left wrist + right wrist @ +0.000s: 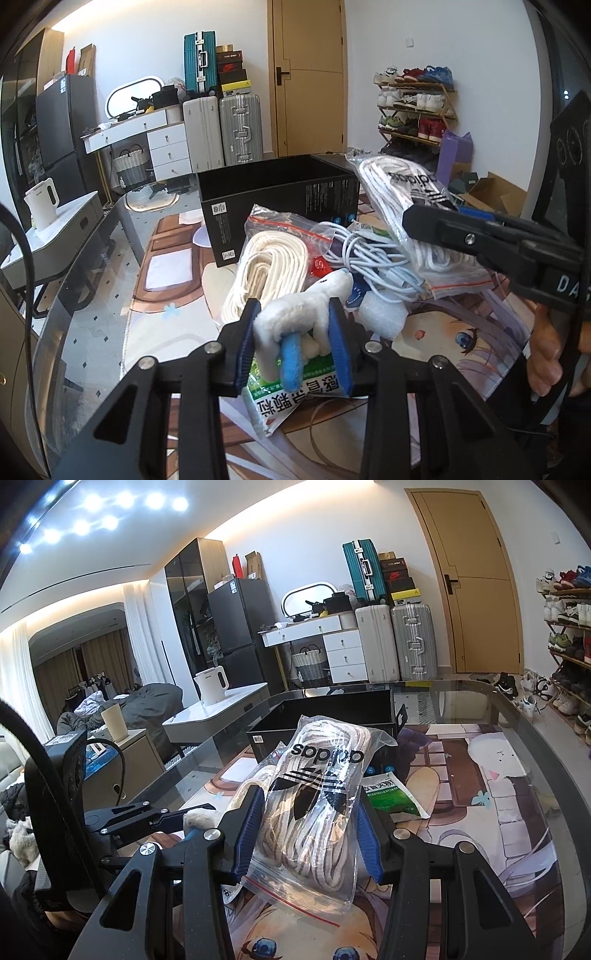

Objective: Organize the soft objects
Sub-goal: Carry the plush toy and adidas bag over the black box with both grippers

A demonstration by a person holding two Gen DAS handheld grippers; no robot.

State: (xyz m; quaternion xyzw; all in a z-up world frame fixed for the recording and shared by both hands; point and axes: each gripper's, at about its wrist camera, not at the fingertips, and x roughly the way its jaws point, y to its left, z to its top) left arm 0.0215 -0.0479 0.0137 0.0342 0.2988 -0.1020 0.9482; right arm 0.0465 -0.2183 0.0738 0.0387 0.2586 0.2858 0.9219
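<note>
An upside-down "adidas" logo marks the clear zip bag of white laces (314, 812), clamped between the right tongs (306, 834) at the middle of the right wrist frame. Lower centre in the left wrist frame, the left tongs (295, 343) are clamped on one white plush toy with a blue limb (295, 325). It hangs over a green-and-white packet printed in Chinese (280, 402) on the worktop (173, 295), beside a second bag of white laces (266, 269), one bundle of pale blue cable (369, 258) and one black box (280, 199).
</note>
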